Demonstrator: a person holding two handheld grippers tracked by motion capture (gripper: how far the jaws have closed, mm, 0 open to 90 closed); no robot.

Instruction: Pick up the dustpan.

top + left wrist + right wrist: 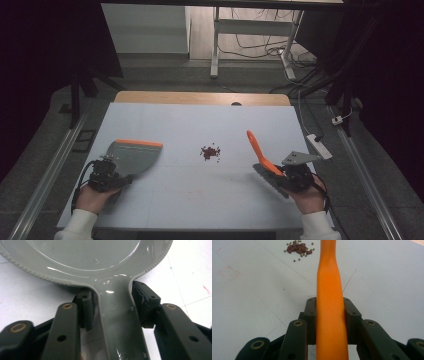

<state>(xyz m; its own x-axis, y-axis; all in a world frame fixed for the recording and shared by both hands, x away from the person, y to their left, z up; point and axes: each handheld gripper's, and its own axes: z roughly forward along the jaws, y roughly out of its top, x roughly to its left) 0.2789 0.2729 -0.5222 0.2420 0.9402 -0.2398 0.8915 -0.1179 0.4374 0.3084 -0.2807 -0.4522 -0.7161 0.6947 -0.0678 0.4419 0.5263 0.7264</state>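
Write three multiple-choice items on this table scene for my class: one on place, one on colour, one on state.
1. Where do the beans lie?
A between dustpan and brush
B inside the dustpan
C under the brush

2. What colour is the brush handle?
A grey
B orange
C blue

3. What is the right tool doing?
A hanging open
B shut on the brush handle
C gripping the dustpan

Key:
1A, the pile sits apart between both.
2B, it shows orange in the right gripper view.
3B, its jaws press the handle's sides.
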